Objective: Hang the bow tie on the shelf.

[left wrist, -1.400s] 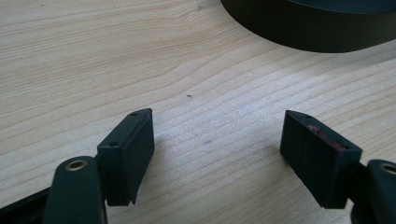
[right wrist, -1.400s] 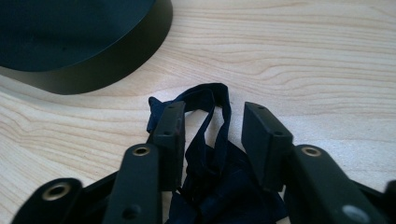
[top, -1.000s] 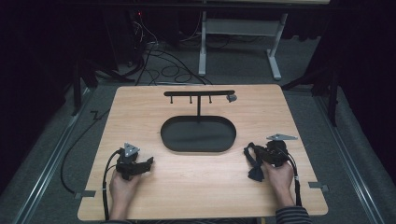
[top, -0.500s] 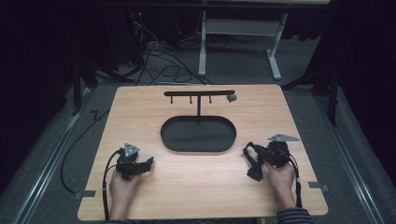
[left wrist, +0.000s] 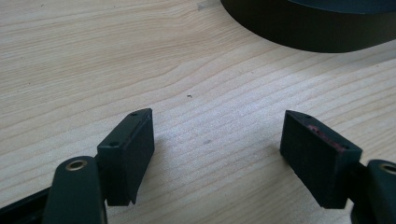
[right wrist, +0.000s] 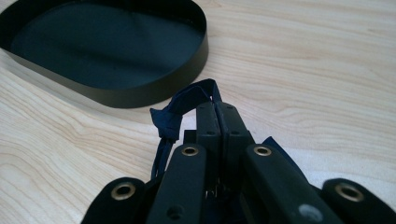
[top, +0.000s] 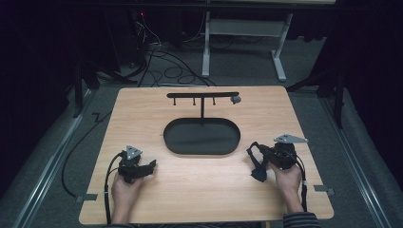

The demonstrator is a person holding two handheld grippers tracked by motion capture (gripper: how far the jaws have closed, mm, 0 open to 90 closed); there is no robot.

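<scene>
A dark blue fabric strap [right wrist: 180, 109] with a knot loops over the tips of my right gripper [right wrist: 217, 109], whose jaws are pressed together on it. In the high view the right gripper [top: 252, 149] lies near the table's right front, pointing left, and the strap [top: 259, 170] hangs below its tips onto the wood. My left gripper [top: 151, 165] rests at the left front, pointing right. The left gripper [left wrist: 217, 135] is open, with bare wood between its pads.
A black oval tray [top: 202, 149] lies in the middle of the wooden table [top: 142, 114], between the two grippers. Behind it stands a black T-shaped rack [top: 202, 95] with small hooks and a grey piece [top: 235, 99] at its right end. Cables cross the floor beyond.
The right hand has shifted only slightly, with the strap still at its jaw tips. The left hand has kept still.
</scene>
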